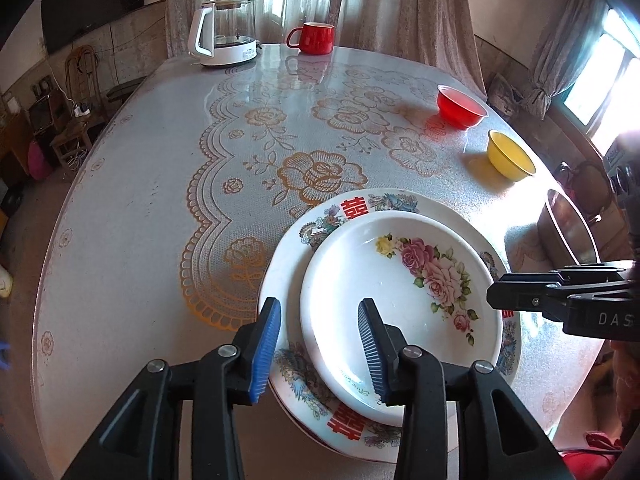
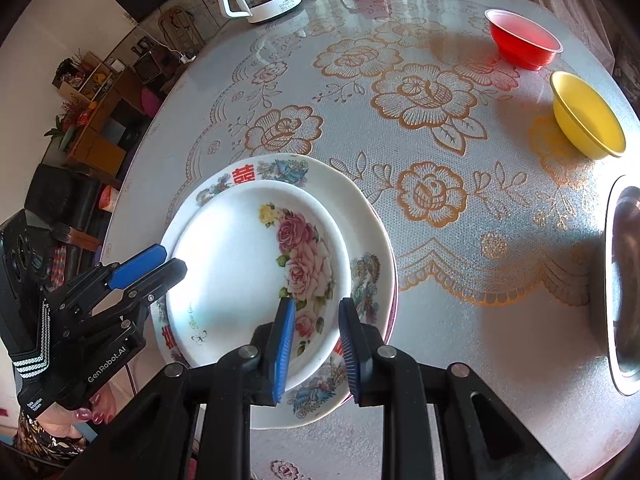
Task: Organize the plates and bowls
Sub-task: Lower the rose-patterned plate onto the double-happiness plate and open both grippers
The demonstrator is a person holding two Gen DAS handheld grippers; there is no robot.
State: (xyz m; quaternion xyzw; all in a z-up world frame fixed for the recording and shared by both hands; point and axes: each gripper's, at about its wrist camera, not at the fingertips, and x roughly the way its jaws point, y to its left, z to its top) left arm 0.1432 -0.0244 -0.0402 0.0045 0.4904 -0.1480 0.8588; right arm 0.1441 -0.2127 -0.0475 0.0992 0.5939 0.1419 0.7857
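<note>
Rose plate (image 1: 400, 304) lies flat, seemingly level, on larger plate (image 1: 288, 276).

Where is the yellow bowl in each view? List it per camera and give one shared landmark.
Left wrist view: yellow bowl at right of centre, near the table's far right edge.
Right wrist view: yellow bowl at upper right, near the picture's edge.
Shared landmark: red bowl, just beyond the yellow one in both.

Left tongs (image 1: 320, 340) tilted downward, jaws parted; right tongs (image 2: 316, 350) likewise, gap narrower.
</note>
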